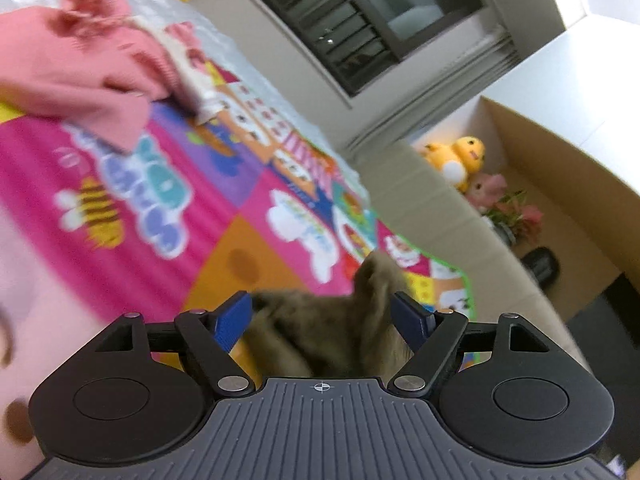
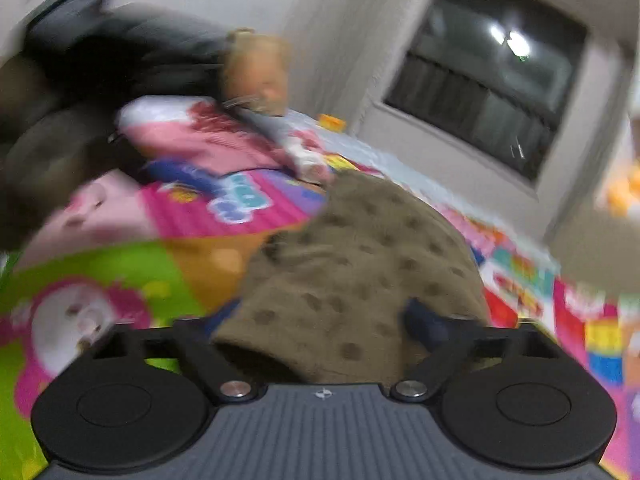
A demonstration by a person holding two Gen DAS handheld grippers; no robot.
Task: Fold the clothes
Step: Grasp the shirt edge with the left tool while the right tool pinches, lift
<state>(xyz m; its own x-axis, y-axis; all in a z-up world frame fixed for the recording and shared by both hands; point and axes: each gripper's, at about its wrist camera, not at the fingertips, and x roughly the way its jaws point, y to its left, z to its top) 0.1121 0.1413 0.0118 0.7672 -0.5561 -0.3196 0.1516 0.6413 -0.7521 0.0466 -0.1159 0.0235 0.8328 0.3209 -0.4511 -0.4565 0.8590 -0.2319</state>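
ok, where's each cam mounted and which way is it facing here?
Left wrist: on the left claw, looking forward and slightly down over the cartoon play mat toward the window and pink garment; own blue pads flank olive cloth.
Right wrist: on the right claw, facing the mat, window and teddy bear; its fingers mostly hidden under the spotted olive cloth, very blurred.
Shared: olive cloth, mat, pink garment, window.
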